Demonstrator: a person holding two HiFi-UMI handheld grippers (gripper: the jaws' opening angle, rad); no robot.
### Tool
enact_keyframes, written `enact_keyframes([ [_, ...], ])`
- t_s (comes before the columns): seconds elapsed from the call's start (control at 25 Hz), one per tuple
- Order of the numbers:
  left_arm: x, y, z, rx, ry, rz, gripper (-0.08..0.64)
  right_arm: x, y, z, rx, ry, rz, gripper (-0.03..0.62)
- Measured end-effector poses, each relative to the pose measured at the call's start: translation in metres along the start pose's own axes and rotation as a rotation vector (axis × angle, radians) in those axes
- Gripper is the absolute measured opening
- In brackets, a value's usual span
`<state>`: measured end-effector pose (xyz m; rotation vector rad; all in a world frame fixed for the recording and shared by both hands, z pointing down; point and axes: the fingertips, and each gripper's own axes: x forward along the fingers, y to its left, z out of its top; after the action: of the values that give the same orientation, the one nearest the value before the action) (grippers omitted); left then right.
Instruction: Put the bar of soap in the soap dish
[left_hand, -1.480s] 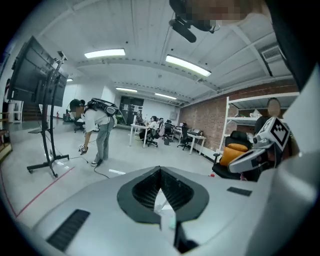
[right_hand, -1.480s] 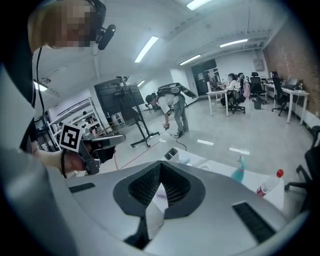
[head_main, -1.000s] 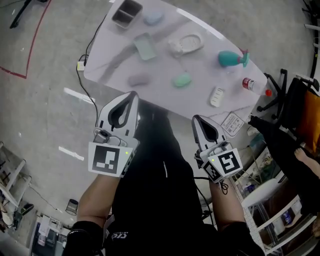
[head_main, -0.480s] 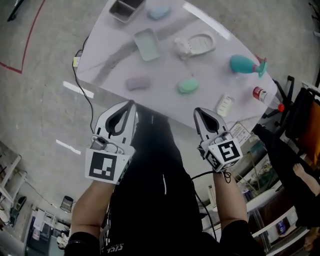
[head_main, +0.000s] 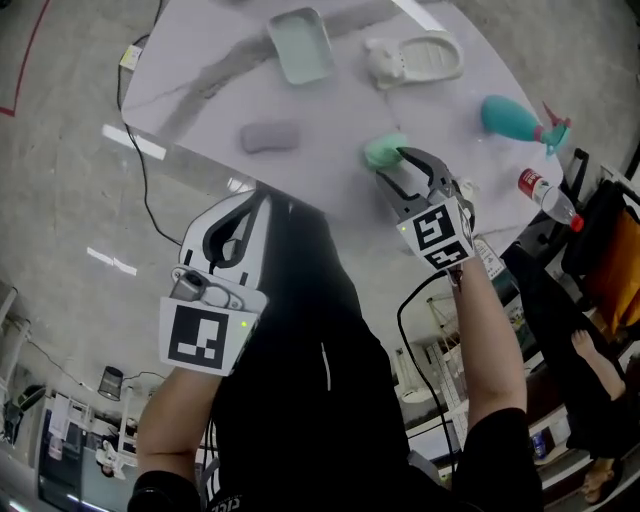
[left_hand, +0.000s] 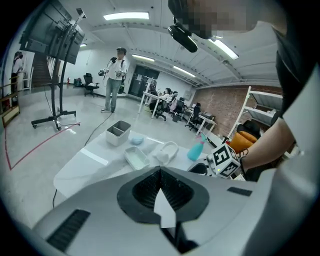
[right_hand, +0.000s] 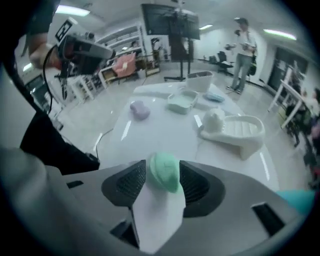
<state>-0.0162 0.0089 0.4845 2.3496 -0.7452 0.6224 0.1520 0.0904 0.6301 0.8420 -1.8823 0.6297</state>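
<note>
The right gripper (head_main: 396, 160) was at the near edge of the table (head_main: 200, 70), nose tipped steeply down. Its jaws had just been opening, with the green bar of soap (right_hand: 164, 171) right between them. That made sense: the bar lay flat on the tabletop, so the jaws had to stand apart and straddle it before any squeeze. In the right gripper view the ribbed pads flanked the soap closely on both sides. Whether either pad actually touched it I couldn't say for sure, but nothing looked clamped. So the soap was on the table, bracketed, not lifted.

The left gripper (head_main: 262, 200) hung off the table's edge, over the person's dark clothing, jaws together and nothing in them. It looked parked out of the way, since one gripper could manage this bar.

Further across sat the white ridged soap dish (head_main: 432, 55), open side up, well apart from the soap. A pale green tray (head_main: 302, 45) and a lilac bar (head_main: 270, 136) lay to its left, a teal spray bottle (head_main: 512, 120) to its right. I judged the job barely begun: close on the bar, lift, carry it across to the dish.
</note>
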Motion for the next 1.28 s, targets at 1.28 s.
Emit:
enact_keyframes([
  [1.28,-0.013,0.02,-0.013,-0.098,-0.011,0.073,0.008,0.047,-0.002,-0.018,-0.352,0.328,0.119,0.291],
])
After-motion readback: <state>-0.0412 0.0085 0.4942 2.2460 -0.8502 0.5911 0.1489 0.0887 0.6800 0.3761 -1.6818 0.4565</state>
